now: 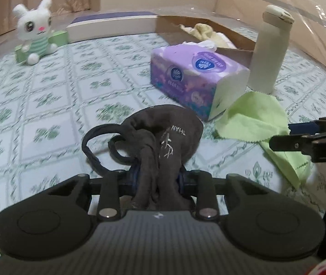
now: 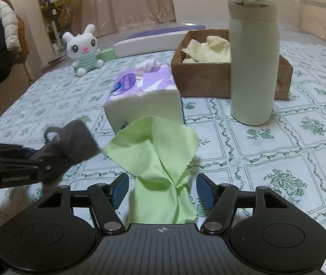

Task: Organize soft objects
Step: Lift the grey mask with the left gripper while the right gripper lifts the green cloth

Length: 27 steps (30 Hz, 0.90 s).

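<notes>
Mask and cloth, one per claw

Left wrist: left claw (image 1: 157,178) clamped on dark mask (image 1: 163,137), lifted above tabletop (image 1: 48,105); tissue pack (image 1: 197,78) beyond.

Right wrist: right claw (image 2: 162,189) wide open, green cloth (image 2: 160,158) lying between its fingers on tabletop; cardboard box (image 2: 208,80) behind bottle (image 2: 253,57).

The tissue pack (image 2: 143,91) stands just ahead of the green cloth (image 2: 160,160), and the upright bottle (image 2: 253,57) stands directly before the cardboard box (image 2: 204,80), blocking its near right side. Open tablecloth (image 2: 289,160) lies right of the cloth.
</notes>
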Each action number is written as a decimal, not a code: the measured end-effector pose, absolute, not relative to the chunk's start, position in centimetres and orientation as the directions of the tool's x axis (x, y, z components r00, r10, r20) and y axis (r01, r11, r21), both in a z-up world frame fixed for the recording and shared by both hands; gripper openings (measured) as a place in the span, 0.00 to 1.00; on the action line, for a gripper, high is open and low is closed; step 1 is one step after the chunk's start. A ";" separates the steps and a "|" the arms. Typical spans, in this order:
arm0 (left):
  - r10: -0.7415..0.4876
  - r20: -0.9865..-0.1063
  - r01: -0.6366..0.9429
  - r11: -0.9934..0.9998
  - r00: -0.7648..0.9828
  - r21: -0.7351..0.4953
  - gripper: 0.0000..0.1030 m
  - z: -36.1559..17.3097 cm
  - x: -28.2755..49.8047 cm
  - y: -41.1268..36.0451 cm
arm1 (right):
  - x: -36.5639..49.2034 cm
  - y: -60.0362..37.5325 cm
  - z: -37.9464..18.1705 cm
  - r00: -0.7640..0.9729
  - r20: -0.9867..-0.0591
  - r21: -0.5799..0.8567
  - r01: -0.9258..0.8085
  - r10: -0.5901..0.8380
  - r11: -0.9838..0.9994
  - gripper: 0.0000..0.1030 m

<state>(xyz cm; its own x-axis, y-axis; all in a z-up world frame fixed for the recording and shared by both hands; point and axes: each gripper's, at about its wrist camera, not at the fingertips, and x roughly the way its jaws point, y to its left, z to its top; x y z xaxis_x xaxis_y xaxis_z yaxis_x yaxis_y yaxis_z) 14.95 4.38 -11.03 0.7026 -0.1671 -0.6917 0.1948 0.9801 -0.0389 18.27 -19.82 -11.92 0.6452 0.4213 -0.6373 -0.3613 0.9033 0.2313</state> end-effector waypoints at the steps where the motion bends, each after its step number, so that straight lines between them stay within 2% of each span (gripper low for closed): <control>1: -0.157 -0.695 0.178 0.983 0.701 -0.043 0.27 -11.0 14.5 4.6 | 18.4 -19.7 -12.0 0.648 -0.637 0.225 -0.362 0.418 0.905 0.63; 6: -0.113 -0.712 0.118 0.992 0.693 -0.043 0.27 -10.7 13.2 5.1 | 18.8 -19.2 -12.3 0.662 -0.633 0.189 -0.372 0.402 0.909 0.62; 13: -0.096 -0.722 0.107 0.994 0.686 -0.031 0.26 -10.5 13.0 4.8 | 18.7 -18.5 -12.3 0.658 -0.653 0.119 -0.400 0.375 0.909 0.12; 15: -0.094 -0.722 0.106 0.994 0.685 -0.029 0.26 -10.5 13.0 4.7 | 18.7 -18.5 -12.3 0.658 -0.655 0.110 -0.403 0.372 0.908 0.07; 27: -0.090 -0.716 0.109 0.994 0.692 -0.020 0.26 -9.6 12.4 4.1 | 17.9 -19.8 -11.3 0.659 -0.639 0.152 -0.398 0.397 0.905 0.04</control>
